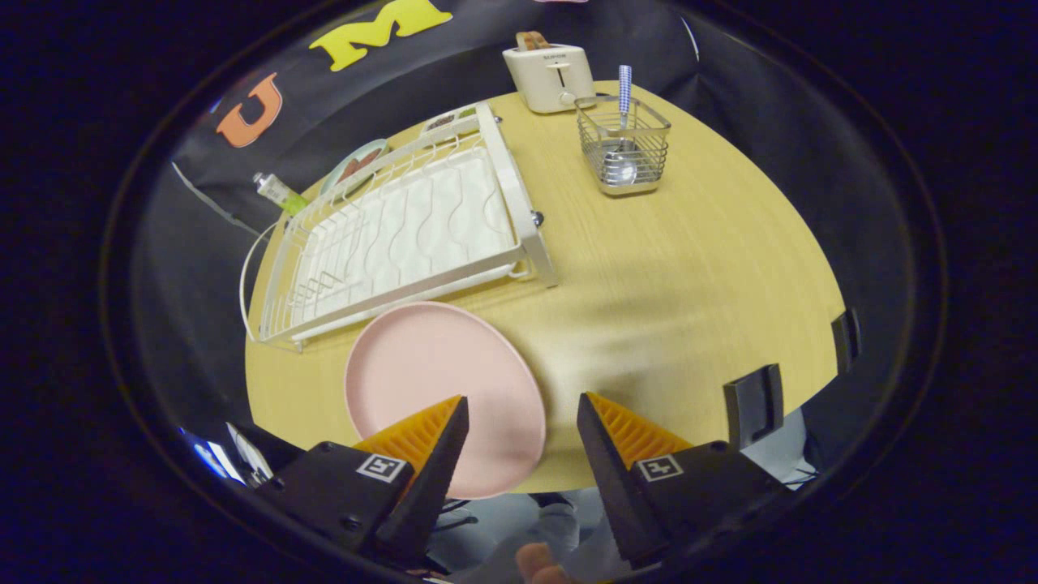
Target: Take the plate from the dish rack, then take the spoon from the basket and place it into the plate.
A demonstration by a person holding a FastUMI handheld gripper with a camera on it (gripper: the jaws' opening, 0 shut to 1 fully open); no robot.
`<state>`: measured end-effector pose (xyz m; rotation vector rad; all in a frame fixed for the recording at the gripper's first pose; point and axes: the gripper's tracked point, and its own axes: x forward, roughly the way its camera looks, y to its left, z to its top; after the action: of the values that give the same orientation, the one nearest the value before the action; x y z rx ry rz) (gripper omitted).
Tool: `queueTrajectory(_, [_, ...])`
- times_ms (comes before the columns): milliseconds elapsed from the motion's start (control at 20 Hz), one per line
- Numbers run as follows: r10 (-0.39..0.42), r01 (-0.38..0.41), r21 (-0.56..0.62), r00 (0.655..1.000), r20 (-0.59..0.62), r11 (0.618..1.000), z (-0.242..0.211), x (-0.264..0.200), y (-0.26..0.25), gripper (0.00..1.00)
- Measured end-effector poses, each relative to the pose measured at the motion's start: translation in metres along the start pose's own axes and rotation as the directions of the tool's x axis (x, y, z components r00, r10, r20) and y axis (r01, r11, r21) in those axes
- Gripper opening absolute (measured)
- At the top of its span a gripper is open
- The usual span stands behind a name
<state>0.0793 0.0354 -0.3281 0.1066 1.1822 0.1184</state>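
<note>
A pink plate lies flat on the wooden table, just in front of the white dish rack. My gripper hovers above the plate's near right rim, open, with nothing between its fingers; the left finger overlaps the plate in the view. Far beyond the fingers, a wire basket stands on the table. In it stands a spoon, bowl down, with its blue-and-white checked handle sticking up.
A cream toaster stands behind the basket at the table's far edge. Patterned dishes and a small green tube lie behind the rack. Two dark clamps grip the table's near right edge. A fingertip shows below the gripper.
</note>
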Motion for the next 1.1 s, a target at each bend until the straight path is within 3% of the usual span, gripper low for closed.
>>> queueTrajectory(150, [-0.018,0.018,-0.039,1.000,0.001,0.999,0.013,-0.006,-0.017,0.88])
queueTrajectory(400, [-0.023,0.043,-0.123,0.987,0.159,0.992,0.062,-0.031,-0.047,0.89])
queueTrajectory(700, [0.037,0.016,-0.119,0.903,0.429,0.993,0.146,-0.057,-0.085,0.88])
queueTrajectory(1100, [0.065,-0.006,-0.111,0.844,0.533,0.994,0.256,-0.035,-0.117,0.86])
